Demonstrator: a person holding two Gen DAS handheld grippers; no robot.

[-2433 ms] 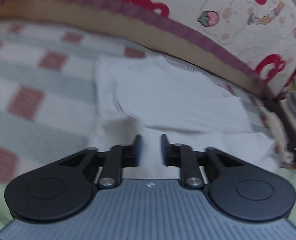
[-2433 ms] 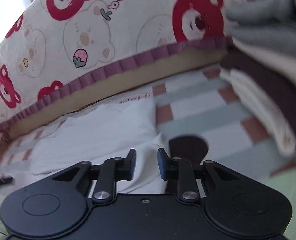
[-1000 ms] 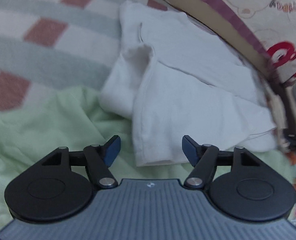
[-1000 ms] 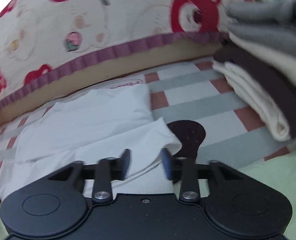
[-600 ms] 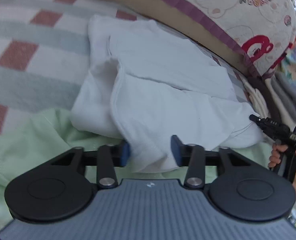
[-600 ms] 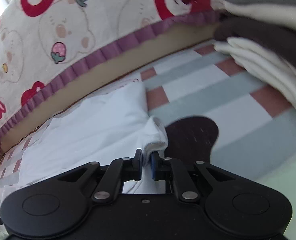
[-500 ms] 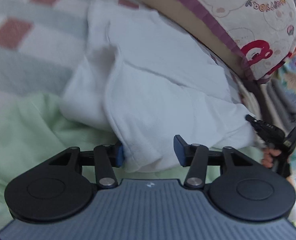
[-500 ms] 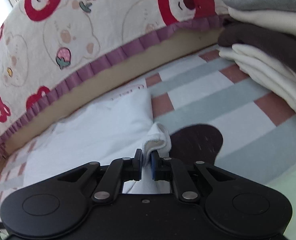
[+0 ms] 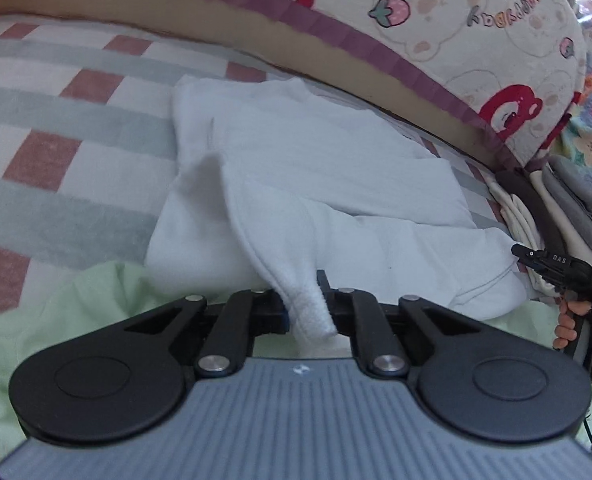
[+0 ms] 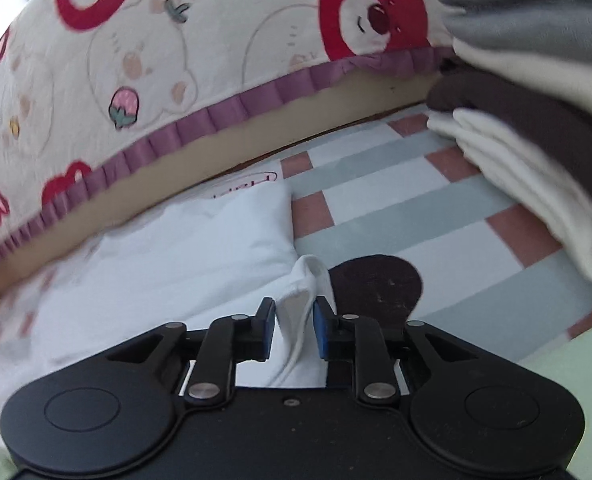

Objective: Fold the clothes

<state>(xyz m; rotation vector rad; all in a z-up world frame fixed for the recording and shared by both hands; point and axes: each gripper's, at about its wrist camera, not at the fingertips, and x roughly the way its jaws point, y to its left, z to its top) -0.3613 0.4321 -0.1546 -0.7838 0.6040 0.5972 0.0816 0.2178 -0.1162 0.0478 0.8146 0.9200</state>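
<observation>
Left wrist view: left gripper (image 9: 304, 306) pinches a corner of the white garment (image 9: 315, 184), which lies on the checked blanket (image 9: 56, 152) beside the bear-print pillow (image 9: 455, 20).

Right wrist view: right gripper (image 10: 294, 326) grips another corner of that garment (image 10: 184, 248); folded clothes (image 10: 535, 120) are stacked at the blanket's right edge.

Readable text: "DAS", white letters on the black right gripper (image 9: 551, 261). Pink lettering on the white garment (image 10: 252, 186): illegible.
</observation>
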